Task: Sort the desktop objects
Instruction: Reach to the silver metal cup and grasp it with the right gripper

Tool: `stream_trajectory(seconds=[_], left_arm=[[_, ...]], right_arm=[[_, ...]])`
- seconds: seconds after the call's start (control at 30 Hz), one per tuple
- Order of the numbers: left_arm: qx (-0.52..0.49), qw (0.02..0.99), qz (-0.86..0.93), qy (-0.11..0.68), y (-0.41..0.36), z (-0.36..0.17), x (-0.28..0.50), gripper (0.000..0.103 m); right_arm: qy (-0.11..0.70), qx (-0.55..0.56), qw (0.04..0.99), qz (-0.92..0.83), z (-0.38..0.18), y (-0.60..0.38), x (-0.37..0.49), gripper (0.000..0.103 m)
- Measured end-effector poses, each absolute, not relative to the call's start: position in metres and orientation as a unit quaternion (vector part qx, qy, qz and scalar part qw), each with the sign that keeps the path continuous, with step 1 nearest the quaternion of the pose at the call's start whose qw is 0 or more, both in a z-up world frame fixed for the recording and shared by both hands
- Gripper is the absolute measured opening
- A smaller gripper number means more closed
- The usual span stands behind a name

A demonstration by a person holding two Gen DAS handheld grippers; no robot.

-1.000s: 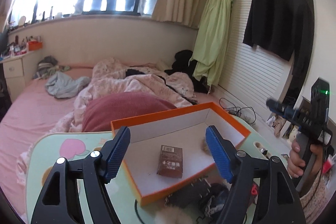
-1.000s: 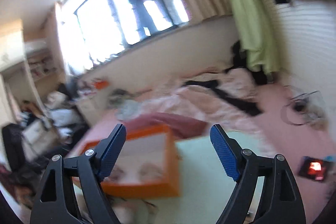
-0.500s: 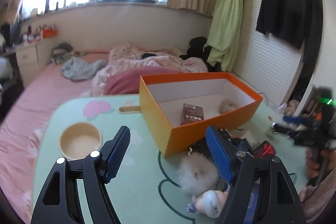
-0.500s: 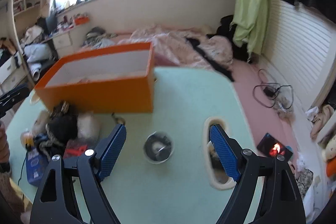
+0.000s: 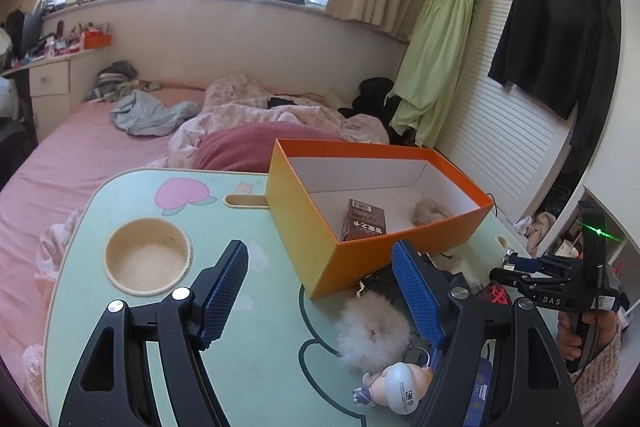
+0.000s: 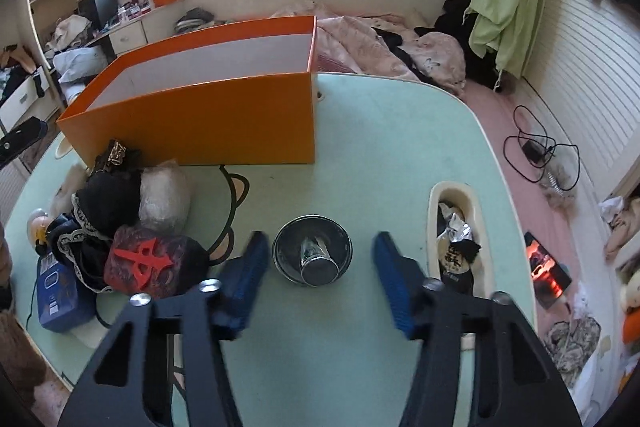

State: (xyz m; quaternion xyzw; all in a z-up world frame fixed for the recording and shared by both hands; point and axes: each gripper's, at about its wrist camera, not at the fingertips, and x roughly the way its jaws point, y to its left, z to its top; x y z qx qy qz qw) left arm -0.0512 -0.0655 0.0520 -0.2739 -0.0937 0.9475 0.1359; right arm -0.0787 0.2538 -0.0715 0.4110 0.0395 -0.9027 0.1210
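A pale green lap table (image 6: 392,131) with rounded corners and cartoon prints stands over a pink bed (image 5: 92,155) strewn with a quilted floral duvet. The largest thing on it is an open orange cardboard box (image 6: 208,123) with a white lining; in the left wrist view a small brown carton (image 5: 363,225) and a beige fluffy ball (image 5: 430,211) lie on its floor.

Against the box's near wall sits a pile of desktop objects: a black lace-trimmed cloth (image 6: 108,199), a crinkled clear plastic bundle (image 6: 165,198), a dark pouch with a red emblem (image 6: 148,259) and a blue packet (image 6: 60,291) under them. A white pompom (image 5: 374,327) and a small big-headed figurine (image 5: 396,385) lie at the pile's far side, just beside the left gripper's right finger.

A round, shiny metal tin (image 6: 313,254) stands alone on bare tabletop, well apart from the box. The right gripper (image 6: 318,275) hangs over it, its blue ribbed pads either side of the tin and closing, not yet touching it. A recessed cream slot (image 6: 452,195) holding crumpled wrappers lies just right of it.

The left gripper (image 5: 320,291) is spread wide with nothing between its pads, above the table near a round cream cup recess (image 5: 147,259).
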Motion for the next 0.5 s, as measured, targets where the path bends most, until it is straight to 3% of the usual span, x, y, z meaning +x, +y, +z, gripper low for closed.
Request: stream_trajectory(seconds=[0.07, 0.5], left_arm=[[-0.272, 0.137, 0.948, -0.093, -0.065, 0.052, -0.051, 0.074], [-0.265, 0.145, 0.949, -0.089, -0.067, 0.053, -0.045, 0.074]], right_arm=[[0.038, 0.408, 0.129, -0.903, -0.071, 0.253, -0.077, 0.039], [0.026, 0.374, 0.181, -0.909, -0.064, 0.250, -0.064, 0.039]])
